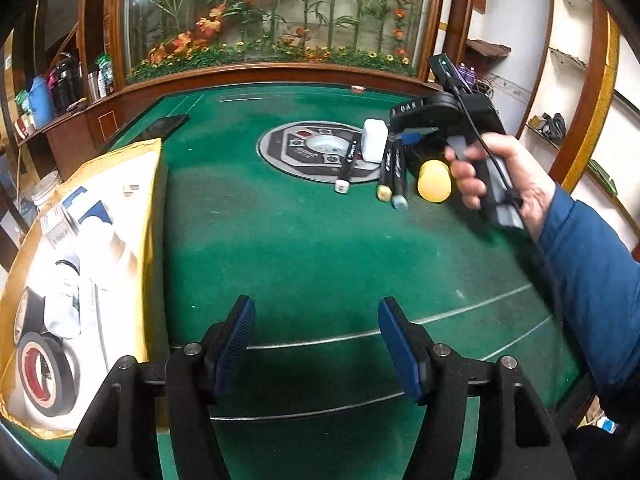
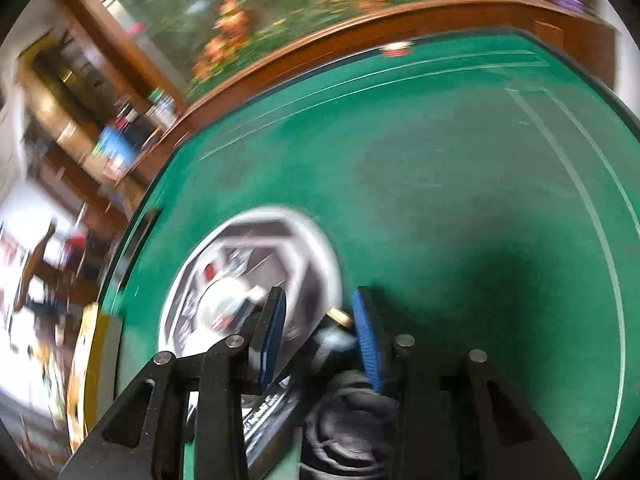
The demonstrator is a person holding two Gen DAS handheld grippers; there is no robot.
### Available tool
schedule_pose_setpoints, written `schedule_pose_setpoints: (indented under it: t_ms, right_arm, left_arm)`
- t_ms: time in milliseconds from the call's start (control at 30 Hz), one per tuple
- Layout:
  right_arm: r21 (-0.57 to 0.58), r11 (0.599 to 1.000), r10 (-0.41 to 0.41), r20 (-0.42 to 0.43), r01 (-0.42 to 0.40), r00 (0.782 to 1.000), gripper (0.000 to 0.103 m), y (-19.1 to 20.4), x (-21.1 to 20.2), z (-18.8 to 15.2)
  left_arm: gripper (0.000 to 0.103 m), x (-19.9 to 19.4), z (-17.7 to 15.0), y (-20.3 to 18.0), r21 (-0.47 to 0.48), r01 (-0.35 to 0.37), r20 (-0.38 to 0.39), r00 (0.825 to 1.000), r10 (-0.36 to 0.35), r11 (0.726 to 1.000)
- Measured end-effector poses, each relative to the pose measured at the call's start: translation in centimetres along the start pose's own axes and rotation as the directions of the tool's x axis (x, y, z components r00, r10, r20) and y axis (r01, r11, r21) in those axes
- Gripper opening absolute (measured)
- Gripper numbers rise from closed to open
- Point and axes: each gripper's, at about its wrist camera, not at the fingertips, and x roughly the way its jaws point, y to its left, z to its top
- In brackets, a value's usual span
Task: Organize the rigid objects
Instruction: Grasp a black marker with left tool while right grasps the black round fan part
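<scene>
Reaching for the clutter at mid-table with the right gripper (image 2: 318, 320), tongs spread, nothing pinched, pads straddling a gold-tipped item (image 2: 339, 317) too blurred to identify. Left gripper (image 1: 316, 344) hovering low over the near green felt (image 1: 300, 248), tongs also spread and empty. Remaining loose objects grouped at far right by the round centre plate (image 1: 280, 148): three black markers (image 1: 394, 168), white block (image 1: 375, 145), yellow cylinder (image 1: 434, 181). Yellow-rimmed box (image 1: 154, 200) at near left already holding tape rolls (image 1: 42, 372) and white bottles (image 1: 64, 304). Judged step: picking the next item for the box. Next move calls for lining the pads around one object, closing, then carrying left to the box.
</scene>
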Motion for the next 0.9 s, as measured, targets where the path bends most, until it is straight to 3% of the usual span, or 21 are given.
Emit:
schedule_pose_setpoints:
  t_ms: [167, 300, 467, 567, 633, 733, 833, 900]
  right_arm:
    - [-0.173, 0.983, 0.045, -0.082, -0.058, 0.996, 0.035, 3.4, -0.2, -2.0]
    - [-0.352, 0.929, 0.056, -0.178, -0.116, 0.983, 0.036, 7.1, -1.1, -5.8]
    - [-0.429, 0.880, 0.087, -0.278, -0.205, 0.957, 0.036, 9.8, -3.2, -9.5]
    - [-0.393, 0.898, 0.120, -0.215, -0.198, 0.969, 0.038, 9.1, -6.4, -9.3]
    - [-0.338, 0.930, 0.112, -0.116, -0.145, 0.987, 0.044, 7.8, -9.3, -8.5]
    - [-0.224, 0.960, 0.167, -0.017, -0.166, 0.986, 0.047, 5.1, -12.2, -7.8]
    - [-0.133, 0.972, 0.199, 0.013, -0.195, 0.980, 0.047, 3.6, -12.0, -7.2]
    - [-0.103, 0.976, 0.195, 0.015, -0.193, 0.981, 0.047, 2.8, -11.8, -7.1]
  left_arm:
    - [0.067, 0.0, 0.7, 0.3, -0.006, -0.010, 0.006, 1.000, 0.010, 1.000]
    - [0.068, 0.5, 1.2, 0.9, -0.013, -0.015, -0.005, 1.000, 0.015, 1.000]
    - [0.068, 0.6, 2.5, 1.9, -0.040, -0.027, -0.013, 1.000, 0.027, 0.999]
    - [0.068, 0.1, 4.7, 2.7, -0.049, -0.011, 0.005, 1.000, 0.011, 0.999]
    - [0.068, 0.5, 6.4, 3.1, -0.049, -0.026, -0.001, 1.000, 0.026, 0.998]
    - [0.068, 3.0, 10.2, 3.7, -0.038, -0.059, -0.030, 0.998, 0.058, 0.998]
    - [0.068, 7.8, 14.4, 4.8, -0.042, -0.113, -0.089, 0.990, 0.109, 0.993]
    - [0.068, 11.4, 16.4, 5.6, -0.026, -0.227, -0.123, 0.967, 0.222, 0.974]
